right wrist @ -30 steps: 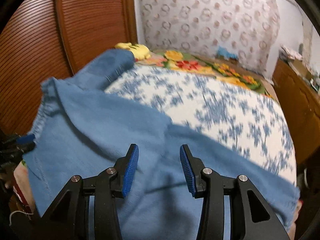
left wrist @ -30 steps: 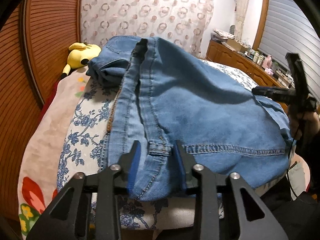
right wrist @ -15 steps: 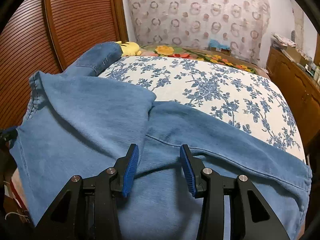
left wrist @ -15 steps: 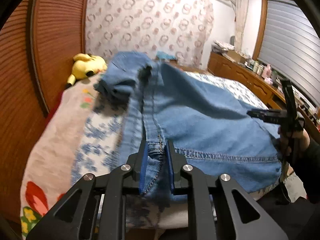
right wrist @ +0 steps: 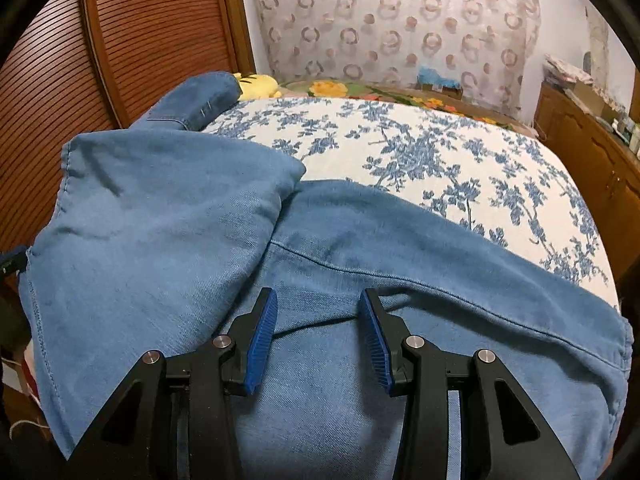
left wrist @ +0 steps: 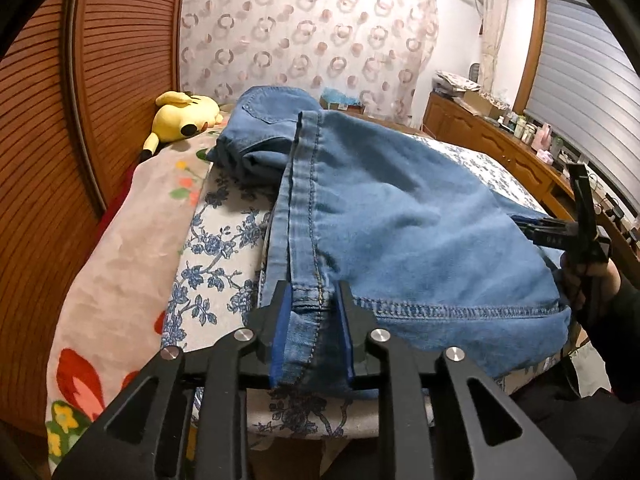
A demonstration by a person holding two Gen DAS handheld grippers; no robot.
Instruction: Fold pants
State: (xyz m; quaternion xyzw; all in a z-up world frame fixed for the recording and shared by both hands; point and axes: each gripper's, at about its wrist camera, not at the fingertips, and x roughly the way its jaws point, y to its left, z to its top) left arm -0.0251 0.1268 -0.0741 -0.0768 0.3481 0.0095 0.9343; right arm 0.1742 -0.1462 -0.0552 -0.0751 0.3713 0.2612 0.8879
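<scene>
Two grippers: our left gripper (left wrist: 311,322) pinches the jeans (left wrist: 400,232) hem; right gripper (right wrist: 316,338) gapes above denim, so we clamp before lifting

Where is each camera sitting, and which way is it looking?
Left wrist: rides the left gripper, looking along the bed toward the yellow plush; its fingers pinch the jeans hem; the right gripper and hand show.
Right wrist: rides the right gripper, open above the jeans, facing the curtain.
Shared: jeans, bed, plush, curtain.
</scene>
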